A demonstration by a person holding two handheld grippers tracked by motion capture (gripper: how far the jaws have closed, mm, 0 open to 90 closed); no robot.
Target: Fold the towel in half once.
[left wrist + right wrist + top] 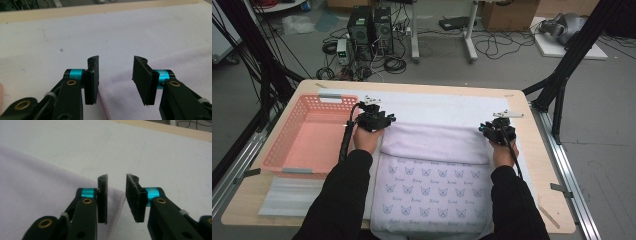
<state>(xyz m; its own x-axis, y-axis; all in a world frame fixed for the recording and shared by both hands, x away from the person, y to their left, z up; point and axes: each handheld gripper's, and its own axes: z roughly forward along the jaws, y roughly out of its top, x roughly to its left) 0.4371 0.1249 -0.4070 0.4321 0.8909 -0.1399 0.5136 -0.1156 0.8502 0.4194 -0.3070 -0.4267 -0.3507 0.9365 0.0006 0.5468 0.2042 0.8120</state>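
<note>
A pale lilac towel with a small blue printed pattern lies on the white mat, and its far part is folded back toward me into a plain band. My left gripper hovers at the band's far left corner. In the left gripper view my left gripper is open, with the towel's stitched corner lying below the gap, untouched. My right gripper is at the far right corner. In the right gripper view my right gripper is open above the towel's hem, with nothing between the pads.
A pink plastic basket stands at the left of the table, close to my left hand. The wooden table edge runs beyond the mat. Black frame posts and cables stand on the floor around the table.
</note>
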